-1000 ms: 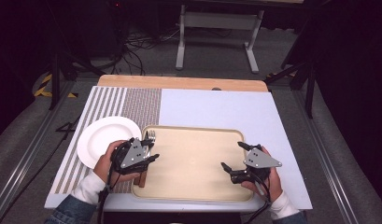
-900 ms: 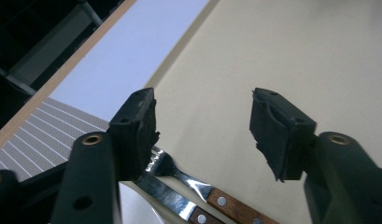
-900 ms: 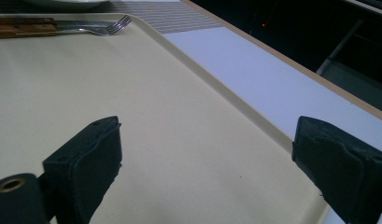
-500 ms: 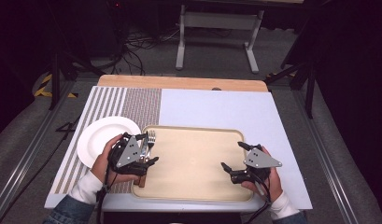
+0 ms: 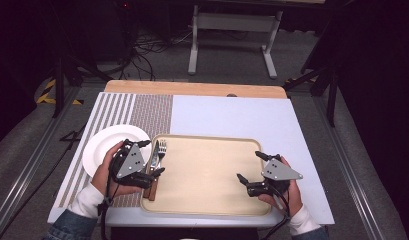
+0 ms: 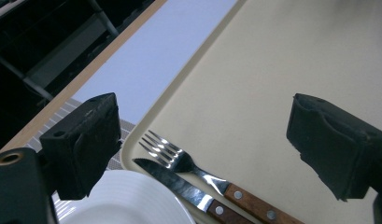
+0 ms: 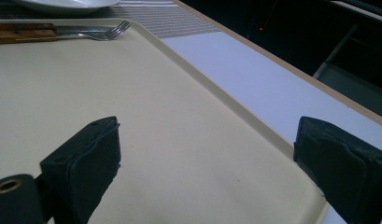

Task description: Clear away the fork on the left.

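Observation:
A beige tray [image 5: 212,175] lies at the table's front middle. A fork [image 5: 160,149] and a wood-handled knife [image 5: 151,186] lie side by side along its left edge, beside a white plate [image 5: 103,144]. My left gripper [image 5: 152,158] hovers over the cutlery, open; its jaws have just been opening and nothing sits between the pads. In the left gripper view the fork [image 6: 179,161] and knife [image 6: 177,184] rest on the tray [image 6: 272,84] below the left gripper [image 6: 207,128]. My right gripper [image 5: 248,166] stands open over the tray's right side, holding nothing [image 7: 212,149].
The plate sits on a striped placemat [image 5: 137,107]; a pale blue mat [image 5: 232,117] covers the rest of the table, with a wooden edge [image 5: 192,88] at the back. A dark floor, cables and a stand leg [image 5: 194,45] lie beyond.
The left gripper's jaws have spread wider and the left hand has shifted slightly left, towards the plate. The right hand and gripper have not moved.

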### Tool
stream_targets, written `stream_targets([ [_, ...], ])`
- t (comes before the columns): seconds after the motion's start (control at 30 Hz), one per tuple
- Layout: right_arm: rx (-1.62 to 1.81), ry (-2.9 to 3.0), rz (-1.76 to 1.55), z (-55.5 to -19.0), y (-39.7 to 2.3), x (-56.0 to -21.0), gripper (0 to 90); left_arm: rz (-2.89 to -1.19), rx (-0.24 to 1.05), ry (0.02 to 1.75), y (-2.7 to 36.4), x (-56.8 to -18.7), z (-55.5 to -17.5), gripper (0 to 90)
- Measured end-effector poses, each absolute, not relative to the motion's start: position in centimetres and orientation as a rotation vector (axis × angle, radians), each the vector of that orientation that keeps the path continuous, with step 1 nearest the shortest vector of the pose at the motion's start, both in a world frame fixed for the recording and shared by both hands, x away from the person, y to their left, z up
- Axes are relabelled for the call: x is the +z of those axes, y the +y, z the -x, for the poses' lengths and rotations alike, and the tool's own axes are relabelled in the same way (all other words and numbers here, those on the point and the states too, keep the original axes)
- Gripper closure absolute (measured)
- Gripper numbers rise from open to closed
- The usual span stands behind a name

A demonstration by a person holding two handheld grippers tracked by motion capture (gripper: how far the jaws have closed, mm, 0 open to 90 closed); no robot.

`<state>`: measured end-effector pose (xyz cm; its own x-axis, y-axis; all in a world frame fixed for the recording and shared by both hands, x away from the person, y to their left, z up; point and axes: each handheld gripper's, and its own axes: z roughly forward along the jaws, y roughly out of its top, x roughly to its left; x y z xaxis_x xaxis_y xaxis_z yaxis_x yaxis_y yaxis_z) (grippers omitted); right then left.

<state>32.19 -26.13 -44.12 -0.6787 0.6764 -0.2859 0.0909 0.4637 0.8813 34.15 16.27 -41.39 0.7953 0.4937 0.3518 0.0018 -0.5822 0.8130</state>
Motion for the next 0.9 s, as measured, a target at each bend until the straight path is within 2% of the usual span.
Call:
stream_targets([
  [0.9, 1.214, 2.034, -0.662, -32.1, -26.5, -43.8, 5.9, -2.077, 0.759, 0.399, 19.7, -41.2, -33.4, 9.1],
])
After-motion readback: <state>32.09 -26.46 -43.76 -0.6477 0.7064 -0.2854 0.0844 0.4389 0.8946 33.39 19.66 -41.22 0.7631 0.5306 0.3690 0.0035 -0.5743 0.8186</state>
